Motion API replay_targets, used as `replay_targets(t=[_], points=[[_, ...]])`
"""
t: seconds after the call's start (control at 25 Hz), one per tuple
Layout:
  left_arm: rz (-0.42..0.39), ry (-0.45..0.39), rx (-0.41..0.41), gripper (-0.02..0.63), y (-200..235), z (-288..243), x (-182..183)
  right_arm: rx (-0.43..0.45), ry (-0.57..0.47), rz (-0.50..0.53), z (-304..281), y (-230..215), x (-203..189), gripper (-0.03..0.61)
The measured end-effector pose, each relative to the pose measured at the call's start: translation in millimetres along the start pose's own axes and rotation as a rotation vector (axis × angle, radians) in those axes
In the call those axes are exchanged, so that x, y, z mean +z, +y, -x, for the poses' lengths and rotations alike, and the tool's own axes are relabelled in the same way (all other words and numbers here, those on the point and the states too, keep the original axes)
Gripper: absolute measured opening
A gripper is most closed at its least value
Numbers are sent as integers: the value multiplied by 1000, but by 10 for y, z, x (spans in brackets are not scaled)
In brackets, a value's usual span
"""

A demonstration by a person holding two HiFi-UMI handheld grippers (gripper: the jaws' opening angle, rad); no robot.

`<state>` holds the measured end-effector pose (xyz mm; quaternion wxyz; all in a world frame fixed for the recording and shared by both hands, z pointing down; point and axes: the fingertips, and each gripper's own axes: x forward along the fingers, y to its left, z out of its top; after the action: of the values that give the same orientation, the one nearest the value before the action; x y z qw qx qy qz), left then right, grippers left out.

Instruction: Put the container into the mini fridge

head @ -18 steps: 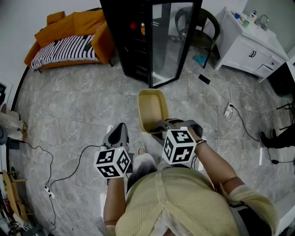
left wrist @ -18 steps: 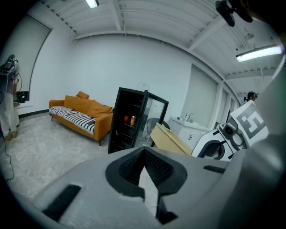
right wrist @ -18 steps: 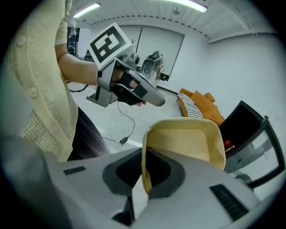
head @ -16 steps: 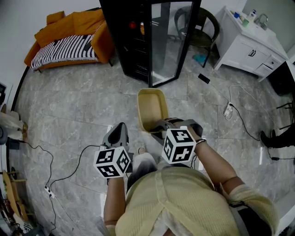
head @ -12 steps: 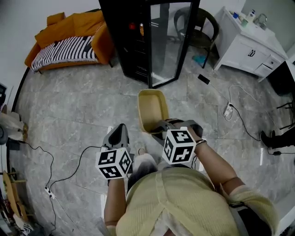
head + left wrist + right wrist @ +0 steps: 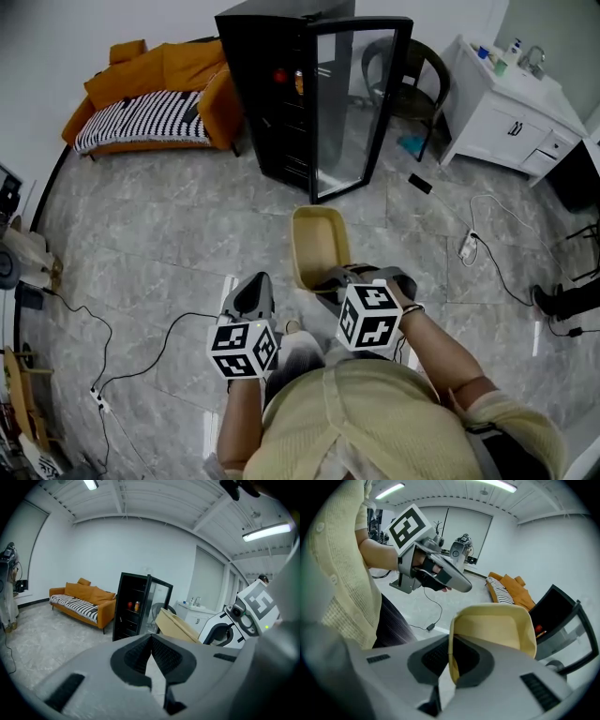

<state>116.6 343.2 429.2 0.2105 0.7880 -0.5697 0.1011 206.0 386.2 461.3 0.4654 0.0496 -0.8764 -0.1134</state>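
Observation:
A shallow tan container (image 6: 317, 246) hangs over the grey floor, tilted up on its near rim. My right gripper (image 6: 323, 279) is shut on that rim; the right gripper view shows the rim of the container (image 6: 497, 630) pinched between the pads of the right gripper (image 6: 452, 645). Just left of it, my left gripper (image 6: 255, 286) is shut with nothing in it, its pads meeting at the tips (image 6: 151, 638). The black mini fridge (image 6: 281, 103) stands ahead with its glass door (image 6: 354, 103) swung open and a few items on its shelves.
An orange sofa (image 6: 150, 94) with a striped cover stands at the back left. A dark chair (image 6: 405, 66) and a white cabinet (image 6: 511, 122) are at the right. Cables (image 6: 141, 347) and a power strip (image 6: 466, 246) lie on the floor.
The fridge and sofa now sit lower and nearer in the head view. Both grippers have shifted slightly right and down. The container stays in the right gripper.

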Motion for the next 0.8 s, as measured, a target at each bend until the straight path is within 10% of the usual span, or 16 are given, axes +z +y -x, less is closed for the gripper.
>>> replay_targets(t=[0.8], points=[[13, 24, -5, 21, 769, -317, 204, 71, 46, 28, -551, -474, 394, 29]])
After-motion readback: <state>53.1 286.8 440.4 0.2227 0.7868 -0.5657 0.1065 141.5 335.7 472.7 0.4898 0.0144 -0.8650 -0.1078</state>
